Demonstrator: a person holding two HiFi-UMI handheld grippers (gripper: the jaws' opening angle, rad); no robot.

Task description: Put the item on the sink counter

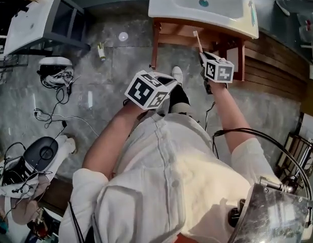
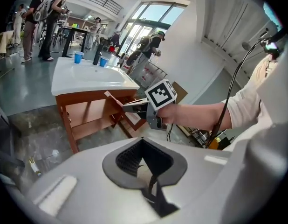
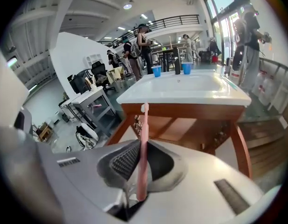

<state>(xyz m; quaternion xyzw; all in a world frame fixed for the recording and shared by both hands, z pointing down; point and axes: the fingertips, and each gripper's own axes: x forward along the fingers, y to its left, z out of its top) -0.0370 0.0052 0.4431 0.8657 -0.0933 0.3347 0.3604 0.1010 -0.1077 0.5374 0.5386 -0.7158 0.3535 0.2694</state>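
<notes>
A pink toothbrush stands upright between the pads of my right gripper, which is shut on its handle. From the head view the brush points toward the white sink counter, and the right gripper hovers just in front of the counter's wooden stand. The left gripper view shows the right gripper with the brush short of the counter. My left gripper is open with nothing in it. It hangs beside the right one, lower left of the sink.
Two blue cups and a dark bottle stand on the far rim of the sink counter. Wooden legs carry it. A white table, floor cables and a small bottle lie left. People stand behind.
</notes>
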